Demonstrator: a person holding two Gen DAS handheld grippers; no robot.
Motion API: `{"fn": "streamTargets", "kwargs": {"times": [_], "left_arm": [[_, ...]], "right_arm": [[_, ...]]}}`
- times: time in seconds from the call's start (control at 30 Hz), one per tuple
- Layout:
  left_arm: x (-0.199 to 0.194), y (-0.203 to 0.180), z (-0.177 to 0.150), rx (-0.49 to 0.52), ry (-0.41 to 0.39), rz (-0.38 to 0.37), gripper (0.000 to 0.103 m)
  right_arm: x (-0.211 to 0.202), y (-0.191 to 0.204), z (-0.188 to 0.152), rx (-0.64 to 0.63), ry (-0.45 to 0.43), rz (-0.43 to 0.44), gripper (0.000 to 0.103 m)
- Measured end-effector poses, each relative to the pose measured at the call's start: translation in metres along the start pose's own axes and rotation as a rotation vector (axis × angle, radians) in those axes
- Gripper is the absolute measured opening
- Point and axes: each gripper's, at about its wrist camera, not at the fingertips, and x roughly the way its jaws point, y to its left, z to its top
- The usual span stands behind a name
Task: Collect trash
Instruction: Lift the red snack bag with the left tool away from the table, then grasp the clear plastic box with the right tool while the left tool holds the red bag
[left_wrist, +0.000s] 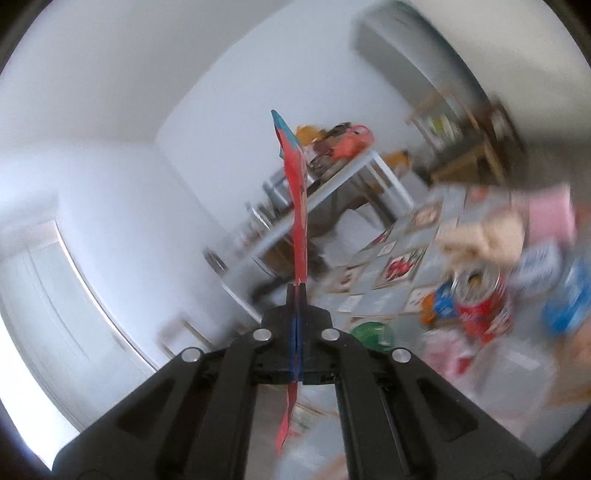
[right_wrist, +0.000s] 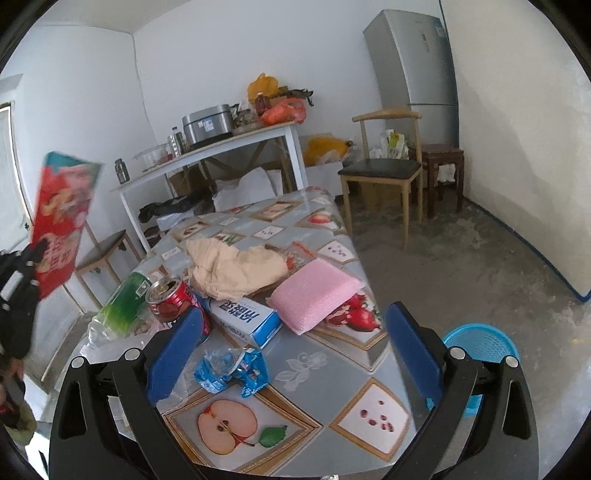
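Fruit-print table (right_wrist: 325, 369); left gripper (left_wrist: 297, 291) clamps flat red wrapper (left_wrist: 300, 221); right gripper (right_wrist: 295, 354) spread

Grey fridge (right_wrist: 417, 66) in far corner, wooden chair (right_wrist: 382, 170) with dark seat in front, dark stool (right_wrist: 441, 162) just beside it. White side table (right_wrist: 229, 142) along back wall — rice cooker (right_wrist: 207, 123), jars, orange bags on top. Small stool (right_wrist: 101, 249) at left.
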Motion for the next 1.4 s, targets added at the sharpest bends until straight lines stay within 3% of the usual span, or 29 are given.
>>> {"fn": "streamTargets", "kwargs": {"times": [0.17, 0.43, 0.6, 0.7, 0.77, 0.87, 1.03, 1.17, 1.4], "left_arm": [[-0.028, 0.070, -0.013, -0.418, -0.007, -0.276, 0.000], [-0.054, 0.113, -0.048, -0.654, -0.001, -0.527, 0.000], [-0.057, 0.124, -0.076, -0.748, 0.035, -0.543, 0.000], [-0.052, 0.131, -0.088, -0.783, 0.058, -0.527, 0.000], [-0.051, 0.136, -0.095, -0.803, 0.070, -0.521, 0.000], [-0.053, 0.145, -0.104, -0.834, 0.077, -0.511, 0.000], [-0.052, 0.154, -0.115, -0.862, 0.086, -0.496, 0.000], [-0.051, 0.157, -0.127, -0.883, 0.109, -0.506, 0.000], [-0.033, 0.159, -0.147, -0.911, 0.161, -0.534, 0.000]], "right_arm": [[0.000, 0.002, -0.003, 0.009, 0.053, 0.039, 0.096], [-0.002, 0.030, -0.011, -0.061, 0.094, 0.122, 0.096], [0.013, 0.049, -0.016, -0.100, 0.189, 0.243, 0.096], [0.024, 0.081, -0.019, -0.225, 0.239, 0.370, 0.096], [0.031, 0.109, -0.021, -0.361, 0.276, 0.467, 0.096], [0.042, 0.163, -0.030, -0.689, 0.313, 0.620, 0.096], [0.061, 0.217, -0.039, -1.040, 0.348, 0.712, 0.096], [0.087, 0.246, -0.046, -1.238, 0.496, 0.784, 0.096], [0.124, 0.281, -0.061, -1.376, 0.732, 0.827, 0.096]]}}
